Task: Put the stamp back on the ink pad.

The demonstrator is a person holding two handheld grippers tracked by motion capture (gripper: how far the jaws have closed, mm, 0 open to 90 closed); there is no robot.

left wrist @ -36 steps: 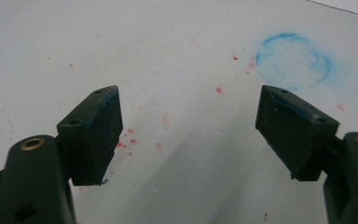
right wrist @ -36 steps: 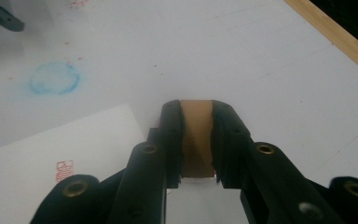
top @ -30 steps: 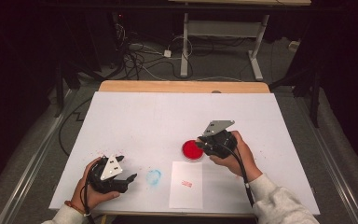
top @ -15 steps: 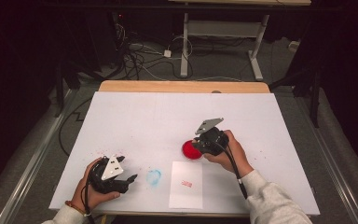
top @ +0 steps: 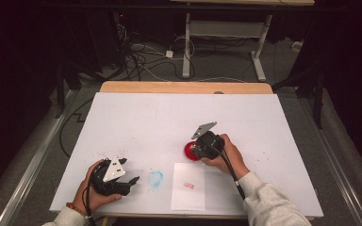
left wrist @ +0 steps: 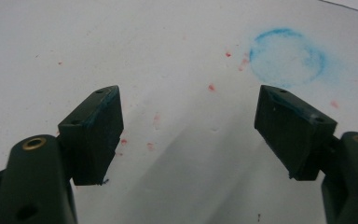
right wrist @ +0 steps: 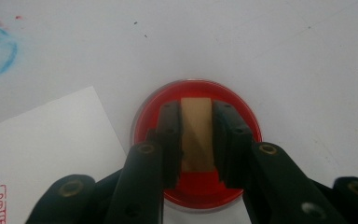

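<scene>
Here the right tool (right wrist: pixel 196 140) pinches a wooden stamp (right wrist: pixel 196 135) – over the red ink pad (right wrist: pixel 247 121).

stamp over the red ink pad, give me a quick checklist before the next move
1. Stamp clamped between right tongs: ok.
2. Stamp centred over ink pad: ok.
3. Stamp face touching the ink: cannot tell.
4. Paper flat beside the pad, one red print on it, blank room left: ok.
5. Left tongs open, holding nothing, apart from the paper: ok.
6. Table clean: not ok, blue ring and red specks.
</scene>
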